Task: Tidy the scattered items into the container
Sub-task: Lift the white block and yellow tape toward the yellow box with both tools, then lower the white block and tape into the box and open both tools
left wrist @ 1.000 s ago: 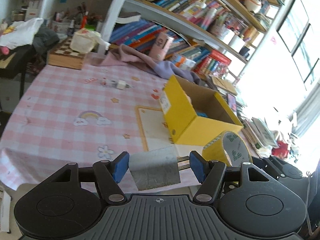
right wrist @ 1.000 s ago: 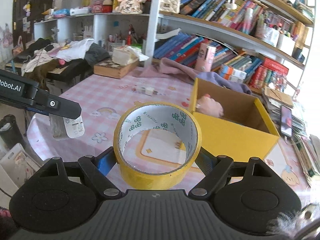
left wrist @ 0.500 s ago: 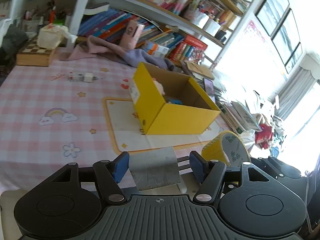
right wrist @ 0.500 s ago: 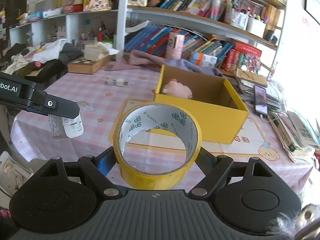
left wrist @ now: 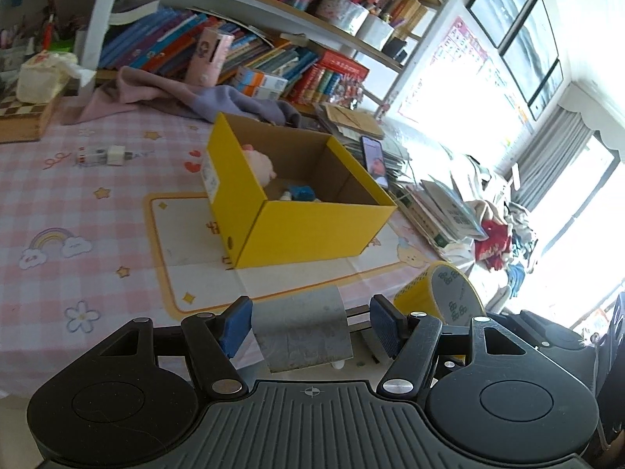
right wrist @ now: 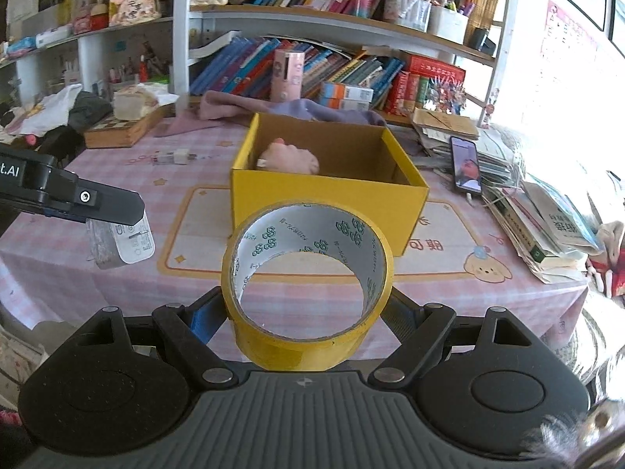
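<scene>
**Tongs loaded, short of the box**

Left tongs [left wrist: 310, 326] grip a grey packet [left wrist: 302, 330]; right tongs [right wrist: 306, 312] clamp the yellow tape roll [right wrist: 306, 285]. Carry each over the yellow box [right wrist: 328, 191] on the counter [right wrist: 449, 269], clear its near wall, then release.

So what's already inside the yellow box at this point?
In the yellow box, a pink plush toy sits against one wall, with a small blue item and something white beside it. The near walls hide part of the floor, so more could be there.
</scene>
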The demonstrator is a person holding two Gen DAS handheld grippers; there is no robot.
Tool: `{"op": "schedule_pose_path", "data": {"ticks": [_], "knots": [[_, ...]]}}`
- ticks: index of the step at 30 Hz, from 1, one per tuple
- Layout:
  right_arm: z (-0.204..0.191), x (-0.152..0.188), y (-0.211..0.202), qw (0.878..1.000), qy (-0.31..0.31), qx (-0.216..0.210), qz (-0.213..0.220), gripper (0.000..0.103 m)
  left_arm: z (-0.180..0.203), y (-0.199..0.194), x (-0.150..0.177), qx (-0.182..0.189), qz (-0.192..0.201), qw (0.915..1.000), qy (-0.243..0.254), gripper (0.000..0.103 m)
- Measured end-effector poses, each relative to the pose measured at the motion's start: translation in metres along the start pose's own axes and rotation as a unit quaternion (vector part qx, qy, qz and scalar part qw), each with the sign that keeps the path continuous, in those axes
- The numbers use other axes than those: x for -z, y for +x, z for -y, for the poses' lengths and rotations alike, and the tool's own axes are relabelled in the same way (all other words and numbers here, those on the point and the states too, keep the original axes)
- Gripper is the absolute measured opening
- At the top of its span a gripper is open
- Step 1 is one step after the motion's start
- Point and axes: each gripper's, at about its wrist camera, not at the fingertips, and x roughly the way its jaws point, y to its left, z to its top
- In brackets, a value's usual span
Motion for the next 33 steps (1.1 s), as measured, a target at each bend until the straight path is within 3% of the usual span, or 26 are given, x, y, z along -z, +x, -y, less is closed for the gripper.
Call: {"op": "schedule_pose_path", "data": {"ticks": [7, 15, 24, 33], "knots": [[0.017, -0.005, 0.009, 1.0, 0.013, 0.016, -0.003, 0.083, 0.008, 0.019, -0.012, 0.015, -0.006, 0.9998, 0.011, 0.065], [0.035, -0.025, 0.026, 1.0, 0.017, 0.018, 0.01, 0.083, 0.018, 0.034, -0.04, 0.015, 0.016, 0.9991, 0.035, 0.065], [0.051, -0.058, 0.053, 0.999, -0.018, 0.015, 0.044, 0.083, 0.022, 0.057, -0.074, 0.004, 0.034, 0.9981, 0.051, 0.065], [0.081, -0.103, 0.096, 0.996, -0.034, -0.015, 0.077, 0.083, 0.027, 0.088, -0.116, -0.026, 0.052, 0.9967, 0.057, 0.065]]}}
